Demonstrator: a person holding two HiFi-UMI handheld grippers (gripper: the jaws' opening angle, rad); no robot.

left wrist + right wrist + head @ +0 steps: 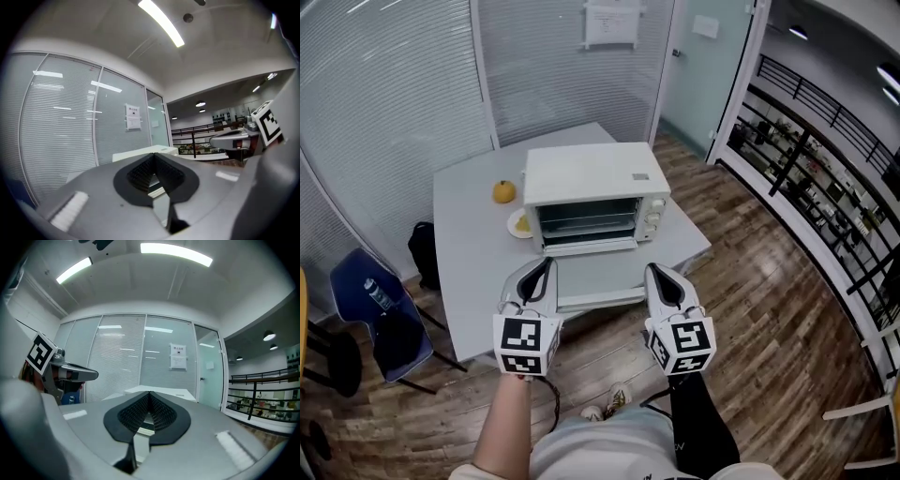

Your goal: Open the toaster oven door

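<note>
At centre frame in the head view: white toaster oven (592,178) on a grey surface (469,272), racks visible inside. Its door (598,281) is folded down and out toward the lower edge of the frame, roughly flat.

Left gripper (542,274) sits at lower centre-left, just beside the left end of the door's front edge. In its own view the jaws are pressed together at the tips (153,157) with nothing between them, and the oven top (140,153) shows just behind.

Right gripper (658,278) sits at lower centre-right, just beside the door's right end. Its jaws are also pressed together (149,393) and pinch nothing.

Contact between either gripper and the door cannot be told.

Left of the oven: an orange fruit (503,191) and a small plate (518,225) touching the oven's lower left corner.

Lower left of frame: a blue chair (384,323) stands on the wood floor (769,309).
</note>
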